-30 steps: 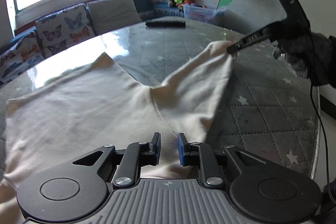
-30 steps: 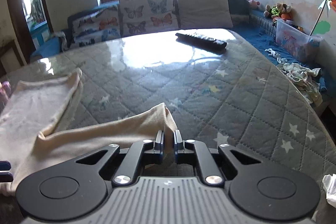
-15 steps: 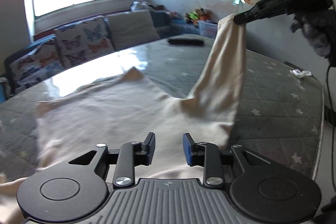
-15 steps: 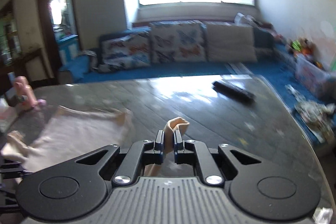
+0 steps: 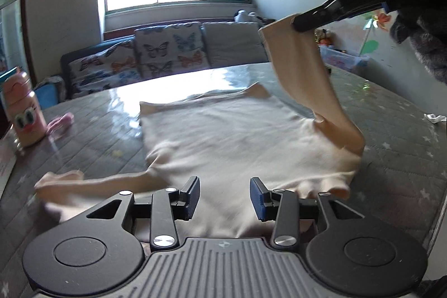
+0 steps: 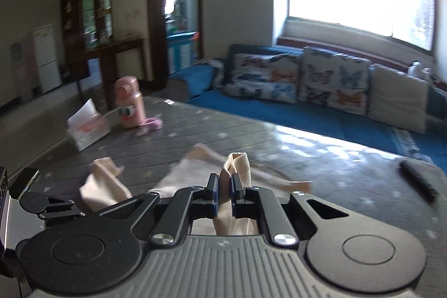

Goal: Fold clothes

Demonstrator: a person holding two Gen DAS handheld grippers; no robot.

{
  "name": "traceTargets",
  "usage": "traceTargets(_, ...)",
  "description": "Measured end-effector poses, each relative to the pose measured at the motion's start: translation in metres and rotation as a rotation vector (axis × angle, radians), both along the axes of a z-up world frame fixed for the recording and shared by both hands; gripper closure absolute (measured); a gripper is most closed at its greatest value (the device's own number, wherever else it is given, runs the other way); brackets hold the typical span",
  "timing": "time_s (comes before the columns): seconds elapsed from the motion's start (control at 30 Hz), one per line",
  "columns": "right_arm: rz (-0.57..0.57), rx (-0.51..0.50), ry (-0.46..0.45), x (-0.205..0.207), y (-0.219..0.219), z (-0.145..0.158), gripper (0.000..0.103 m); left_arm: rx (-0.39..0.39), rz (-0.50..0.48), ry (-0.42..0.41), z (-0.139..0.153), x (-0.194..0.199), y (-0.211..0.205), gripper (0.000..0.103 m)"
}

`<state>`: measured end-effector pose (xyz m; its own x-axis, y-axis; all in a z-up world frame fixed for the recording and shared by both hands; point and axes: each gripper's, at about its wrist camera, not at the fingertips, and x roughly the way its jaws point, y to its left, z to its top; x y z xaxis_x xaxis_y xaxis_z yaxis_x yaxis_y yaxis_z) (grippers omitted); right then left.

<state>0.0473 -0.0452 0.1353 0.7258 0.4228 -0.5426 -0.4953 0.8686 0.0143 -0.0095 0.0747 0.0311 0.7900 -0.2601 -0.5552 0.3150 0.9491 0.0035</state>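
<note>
The counter [image 5: 391, 113], covered in a grey quilted, star-printed surface, carried a cream long-sleeved garment [image 5: 223, 136] spread flat near its middle, body down and one sleeve [image 5: 64, 183] trailing loose toward the left edge. The other sleeve [image 5: 310, 69] rose off the cloth in a tall arc, its cuff pinched in the right claw [image 6: 224, 187], whose jaws were pressed together on the fabric. The left claw [image 5: 224, 197] hovered low over the near hem with its jaws spread and nothing between them; they had just been opening.

To fold well, the lifted sleeve should probably be carried across the body and laid down flat, kept taut enough that it does not twist, while the free claw pins the shoulder area so the body stays put.

In the right wrist view, motion blur smeared the pink bottle [image 6: 129, 102], the tissue box [image 6: 89, 127] and the garment's edges. The near hem was hidden behind the left claw's housing, and whether it lay smooth could not be told. The dark remote [image 6: 419, 180] sat well apart.
</note>
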Motion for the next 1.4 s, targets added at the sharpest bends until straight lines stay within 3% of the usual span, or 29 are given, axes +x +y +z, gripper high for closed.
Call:
traceTargets(0.27,0.1,0.024,0.07,0.001,0.032,-0.028,0.089,-0.014,0.049,0.011,-0.002,-0.001,0.013,0.059)
traceTargets(0.43,0.066,-0.037,0.104,0.004,0.006,-0.039,0.089,-0.02,0.059,0.005,0.001,0.009,0.01,0.059)
traceTargets(0.63,0.018,-0.113,0.229,0.011,-0.031,-0.085,0.089,-0.019,0.05,0.034,-0.005,0.031,-0.005,0.061)
traceTargets(0.83,0.005,-0.119,0.315,0.005,-0.053,-0.128,0.089,-0.009,0.054,0.085,-0.017,0.048,-0.012,0.074)
traceTargets(0.9,0.013,-0.11,0.313,0.003,-0.057,-0.129,0.088,0.0,0.055,0.099,-0.02,0.052,-0.012,0.082)
traceTargets(1.13,-0.004,-0.063,0.249,0.021,-0.058,-0.113,0.086,-0.012,0.055,0.115,-0.022,0.057,-0.012,0.081)
traceTargets(1.27,-0.03,-0.066,0.252,0.037,-0.055,-0.126,0.086,-0.006,0.047,0.128,-0.024,0.059,-0.016,0.081)
traceTargets(1.4,-0.024,-0.096,0.23,0.034,-0.052,-0.127,0.086,-0.011,0.052,0.128,-0.026,0.059,-0.016,0.096)
